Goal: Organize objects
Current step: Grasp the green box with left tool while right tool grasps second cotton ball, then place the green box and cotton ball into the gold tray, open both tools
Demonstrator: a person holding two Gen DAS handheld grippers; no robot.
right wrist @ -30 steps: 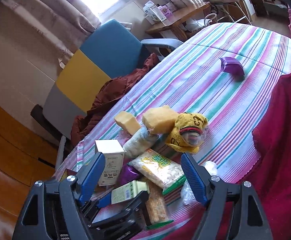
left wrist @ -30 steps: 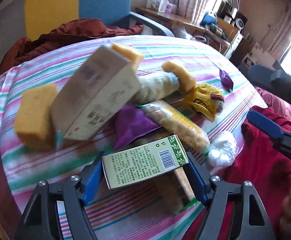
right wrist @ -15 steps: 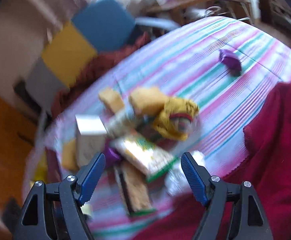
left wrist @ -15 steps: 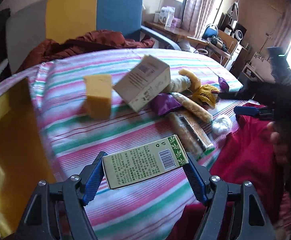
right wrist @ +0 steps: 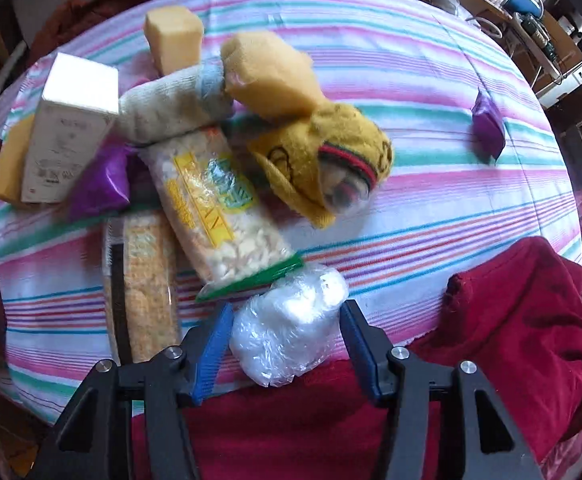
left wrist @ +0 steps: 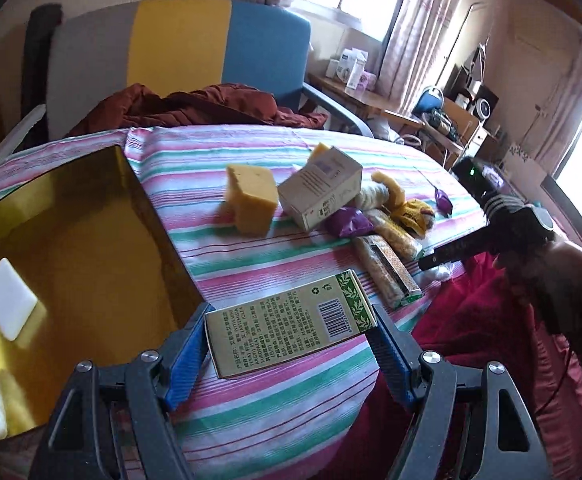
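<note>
Left wrist view is showing the left tongs (left wrist: 289,354) pinching a green-and-cream carton (left wrist: 291,326) by its two short ends, which is keeping the long printed face turned up toward the camera and the carton level above the striped tabletop (left wrist: 259,280). That grip is carrying it close to the open gold box (left wrist: 91,240) on the left, likely its destination, since a white pad (left wrist: 9,304) and some clear wrap are already lying inside. The carton's face is bearing a barcode, a recycling mark, a leafy green band and dense small print; only scraps such as "VITIS" and "OLEA EUROPAEA" are seeming legible, so that reading is uncertain. In the right wrist view the right tongs (right wrist: 285,346) are pointing down over a crumpled clear plastic bundle (right wrist: 291,324) at the tabletop's near edge, beside a red cloth (right wrist: 523,312). Its jaws have just been closing and are flanking the bundle, though whether both pads are pressing it is unclear. Behind it the remaining pile is leaning together: a snack bag (right wrist: 219,208) with yellow and green lettering too blurred to read, a cracker pack (right wrist: 147,280), a white box (right wrist: 67,128) with illegible print, a purple pouch (right wrist: 99,184), yellow sponges (right wrist: 175,36) and a yellow knitted item (right wrist: 327,160).
</note>
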